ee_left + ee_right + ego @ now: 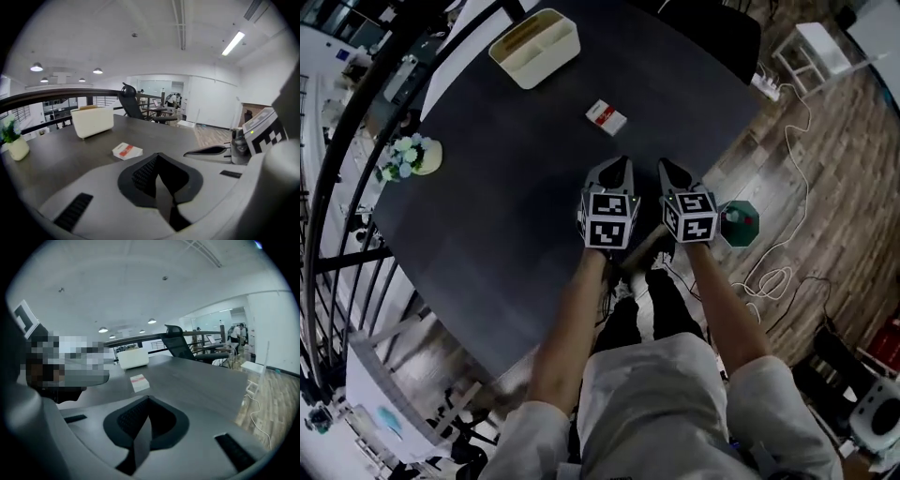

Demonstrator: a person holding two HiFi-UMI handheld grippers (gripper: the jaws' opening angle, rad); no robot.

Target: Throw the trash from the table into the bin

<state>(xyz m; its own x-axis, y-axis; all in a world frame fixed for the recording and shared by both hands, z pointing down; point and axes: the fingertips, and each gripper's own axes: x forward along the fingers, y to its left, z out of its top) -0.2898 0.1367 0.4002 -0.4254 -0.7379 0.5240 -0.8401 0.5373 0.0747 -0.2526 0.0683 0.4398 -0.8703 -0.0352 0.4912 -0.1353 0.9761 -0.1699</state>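
A small white box with a red stripe lies flat on the dark table, just beyond both grippers. It shows ahead in the left gripper view and in the right gripper view. My left gripper and right gripper hover side by side over the table's near right edge, tips pointing toward the box. Both are shut with nothing between the jaws. The right gripper's jaw tip is visible from the left gripper view.
A cream organizer stands at the far side of the table and a small potted plant at the left. A green container sits on the wooden floor by the right gripper, with a cable nearby. An office chair stands behind the table.
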